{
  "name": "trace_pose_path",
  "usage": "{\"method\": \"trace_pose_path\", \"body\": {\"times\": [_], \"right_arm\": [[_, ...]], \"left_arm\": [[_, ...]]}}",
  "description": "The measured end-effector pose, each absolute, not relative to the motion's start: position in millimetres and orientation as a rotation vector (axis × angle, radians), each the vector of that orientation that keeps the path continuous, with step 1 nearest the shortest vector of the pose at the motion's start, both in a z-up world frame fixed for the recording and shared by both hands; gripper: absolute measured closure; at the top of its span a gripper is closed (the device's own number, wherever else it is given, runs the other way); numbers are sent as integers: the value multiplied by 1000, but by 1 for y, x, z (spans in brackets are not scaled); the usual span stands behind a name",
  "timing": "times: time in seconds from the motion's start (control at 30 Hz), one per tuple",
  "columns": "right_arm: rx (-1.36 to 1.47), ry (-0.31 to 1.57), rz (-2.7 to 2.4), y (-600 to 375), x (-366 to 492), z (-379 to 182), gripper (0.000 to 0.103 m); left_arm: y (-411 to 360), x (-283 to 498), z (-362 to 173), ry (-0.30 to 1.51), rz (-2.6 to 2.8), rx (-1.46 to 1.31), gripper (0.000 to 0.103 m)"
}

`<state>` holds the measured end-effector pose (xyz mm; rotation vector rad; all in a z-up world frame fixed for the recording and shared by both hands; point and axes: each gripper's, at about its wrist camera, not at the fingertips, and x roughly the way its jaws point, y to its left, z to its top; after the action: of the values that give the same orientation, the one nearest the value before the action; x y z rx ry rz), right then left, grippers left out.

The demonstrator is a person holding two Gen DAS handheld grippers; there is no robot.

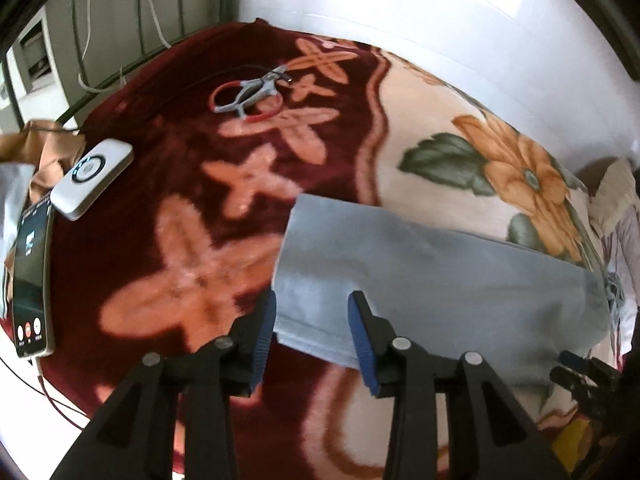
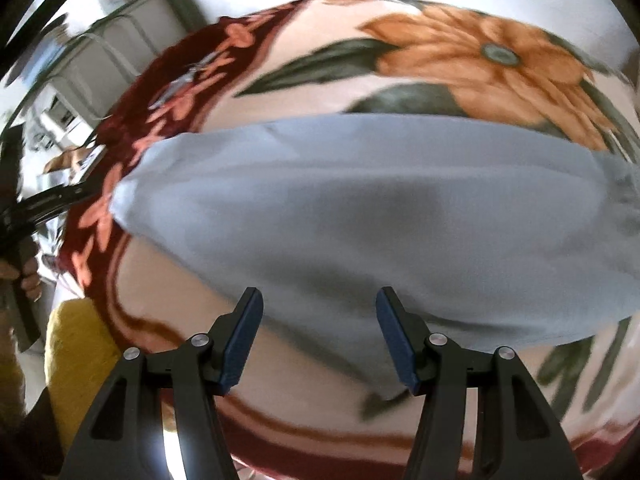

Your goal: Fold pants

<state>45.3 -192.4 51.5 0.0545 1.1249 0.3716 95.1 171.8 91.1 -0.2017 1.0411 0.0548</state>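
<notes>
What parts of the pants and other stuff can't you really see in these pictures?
- Pants: in the left wrist view, the right end runs behind the dark frame edge and the right gripper.
- Pants in the right wrist view: motion blur hides seams and folds; the right end is cut off.
- Phone: screen text too small and warped.
- Red-handled tool: too small and blurred to identify.
- Left gripper: whether its pads touch the fabric is unclear.

Bed cover: a plush blanket (image 1: 208, 240) with a dark red border, pink cross motifs and a cream centre carrying an orange flower (image 1: 524, 172). On the red border lies 1 grey clip with a red cord loop (image 1: 250, 98). Near the left edge: 1 white oval-ended device (image 1: 93, 178) and 1 phone (image 1: 30, 284), screen lit. Brown cloth (image 1: 44, 148) lies behind them.
</notes>
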Motion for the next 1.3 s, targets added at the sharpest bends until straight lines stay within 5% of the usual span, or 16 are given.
{"method": "trace_pose_path", "body": {"times": [0.53, 0.73, 1.17, 1.3], "right_arm": [[-36, 1167, 235, -215, 16, 29, 43], [-13, 1184, 150, -230, 25, 12, 52], [-400, 931, 71, -177, 7, 31, 56], [-424, 971, 132, -167, 10, 22, 90]], "left_arm": [[124, 119, 53, 1057, -15, -229, 56], [128, 115, 39, 1060, -5, -251, 55], [123, 116, 37, 1040, 21, -228, 54], [123, 114, 35, 1028, 22, -230, 54]]}}
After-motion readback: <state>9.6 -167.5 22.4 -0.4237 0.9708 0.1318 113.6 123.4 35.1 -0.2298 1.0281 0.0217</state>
